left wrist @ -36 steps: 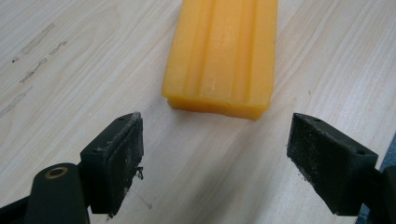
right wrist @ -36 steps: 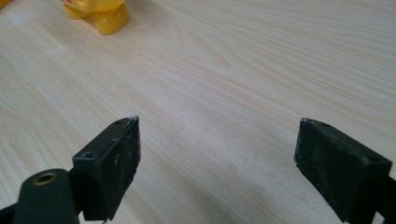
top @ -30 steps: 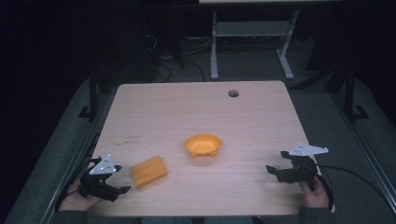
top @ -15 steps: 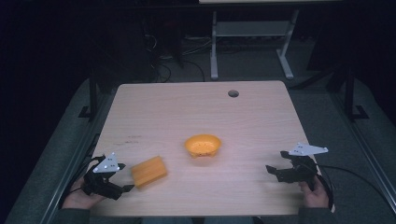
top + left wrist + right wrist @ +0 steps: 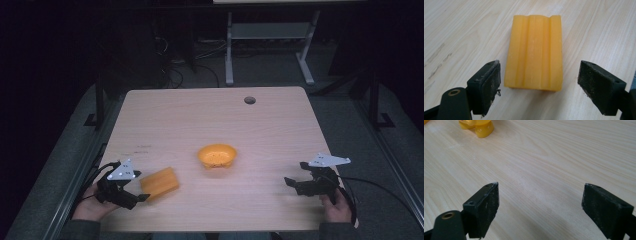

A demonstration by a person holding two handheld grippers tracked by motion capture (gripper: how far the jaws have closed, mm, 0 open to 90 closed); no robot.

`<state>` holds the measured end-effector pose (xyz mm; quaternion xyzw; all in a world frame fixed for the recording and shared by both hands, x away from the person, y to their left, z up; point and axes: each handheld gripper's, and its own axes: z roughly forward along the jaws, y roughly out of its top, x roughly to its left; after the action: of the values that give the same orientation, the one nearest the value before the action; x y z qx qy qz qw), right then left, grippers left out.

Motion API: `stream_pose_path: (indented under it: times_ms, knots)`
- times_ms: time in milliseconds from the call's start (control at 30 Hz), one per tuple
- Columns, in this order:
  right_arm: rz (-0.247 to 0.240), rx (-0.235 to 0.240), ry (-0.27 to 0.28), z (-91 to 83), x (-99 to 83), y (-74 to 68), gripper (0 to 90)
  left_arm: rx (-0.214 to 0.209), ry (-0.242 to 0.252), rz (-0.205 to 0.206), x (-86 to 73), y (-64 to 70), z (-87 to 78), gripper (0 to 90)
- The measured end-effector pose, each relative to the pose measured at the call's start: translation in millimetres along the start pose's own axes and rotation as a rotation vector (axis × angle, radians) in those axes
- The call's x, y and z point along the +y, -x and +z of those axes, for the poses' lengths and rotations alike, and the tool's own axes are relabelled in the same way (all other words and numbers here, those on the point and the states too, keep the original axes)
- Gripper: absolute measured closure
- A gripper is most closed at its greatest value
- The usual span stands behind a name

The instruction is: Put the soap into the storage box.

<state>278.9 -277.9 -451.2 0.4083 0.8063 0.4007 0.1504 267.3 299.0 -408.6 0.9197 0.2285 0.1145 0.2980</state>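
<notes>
Orange block (image 5: 534,51) lies flat on the counter (image 5: 210,120) straight ahead of the left tongs (image 5: 539,86), its near end just between the 2 black jaws, which stand spread wide and touch neither side of it. In the left gripper view the block shows 3 long ridges running away from the camera, and a gap of bare wood sits between each jaw and the block's flanks. From the high view, the left tongs (image 5: 134,194) rest at the near left corner of the counter, held low in the person's left hand (image 5: 90,207), with the block (image 5: 159,183) just beside them.

The step in hand looks like the approach for a grasp: lined up, not yet gripped. The next move likely calls for easing forward a little so the pads cover more of the block's length, then squeezing across its narrow width.

Right tongs (image 5: 295,184) wait near the right edge, jaws likewise spread over bare wood and holding nothing. An orange bowl (image 5: 217,156) sits near the counter's middle, well apart from both; it is a likely place for the block.
</notes>
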Motion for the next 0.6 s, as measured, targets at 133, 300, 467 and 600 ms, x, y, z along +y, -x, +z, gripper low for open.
stream_pose_path:
  times_ms: [133,300,467,600]
  knots:
    - [0.000,0.000,0.000,-0.2,-0.3,0.6,13.9,-0.014,-0.014,0.015,3.2,-0.9,5.0,17.9]
    - [-0.001,0.001,-0.002,0.3,-0.3,0.4,14.0,-0.023,-0.020,0.025,5.9,-1.2,8.6,17.9]
    - [0.000,0.000,-0.006,0.7,-0.3,0.0,13.9,-0.031,-0.016,0.029,10.5,-2.3,12.4,17.9]
    - [0.004,-0.001,-0.004,0.2,-0.7,0.5,13.9,-0.041,-0.027,0.035,14.6,-3.1,17.6,17.7]
